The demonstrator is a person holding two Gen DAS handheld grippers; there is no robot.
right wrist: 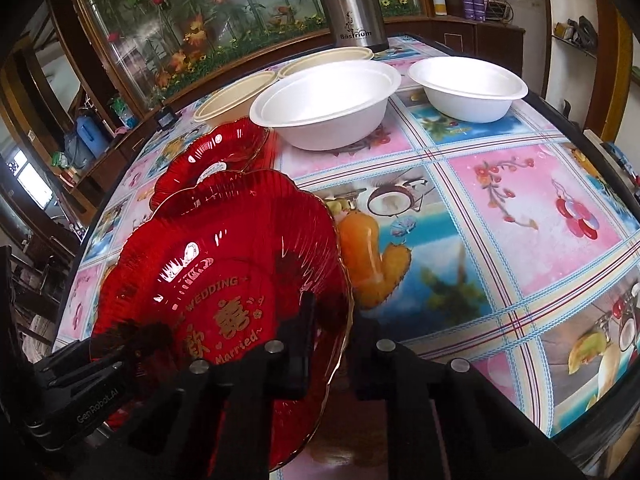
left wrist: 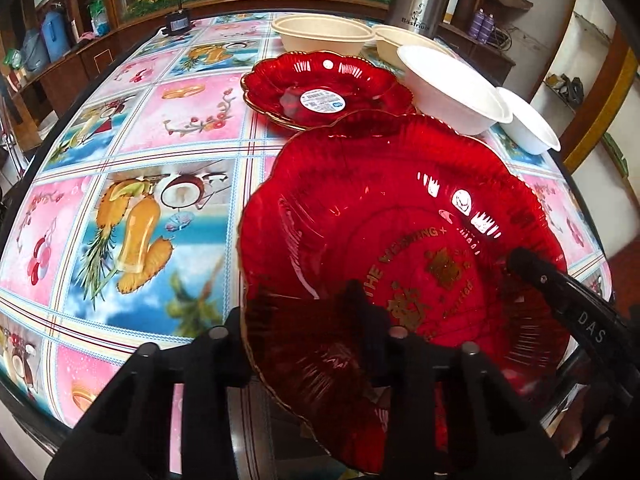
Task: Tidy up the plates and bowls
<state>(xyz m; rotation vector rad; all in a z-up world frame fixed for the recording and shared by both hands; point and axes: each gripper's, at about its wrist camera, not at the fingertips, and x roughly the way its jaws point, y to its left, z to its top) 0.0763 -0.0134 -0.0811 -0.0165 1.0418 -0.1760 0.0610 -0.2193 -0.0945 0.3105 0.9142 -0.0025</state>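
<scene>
Bare tablecloth (right wrist: 500, 248) right of red plate (right wrist: 224, 280); bowls (right wrist: 328, 108) crowding beyond.

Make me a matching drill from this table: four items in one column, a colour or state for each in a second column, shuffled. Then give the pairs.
Items:
1. near plate
2. far plate
3. big foam bowl
4. kettle

States:
A. white, empty
B. red, round sticker in its centre
C. shiny steel, at the far table edge
D. red, gold lettering, gripped at its rim by both claws

Pairs: 1-D, 2-B, 3-A, 4-C
</scene>
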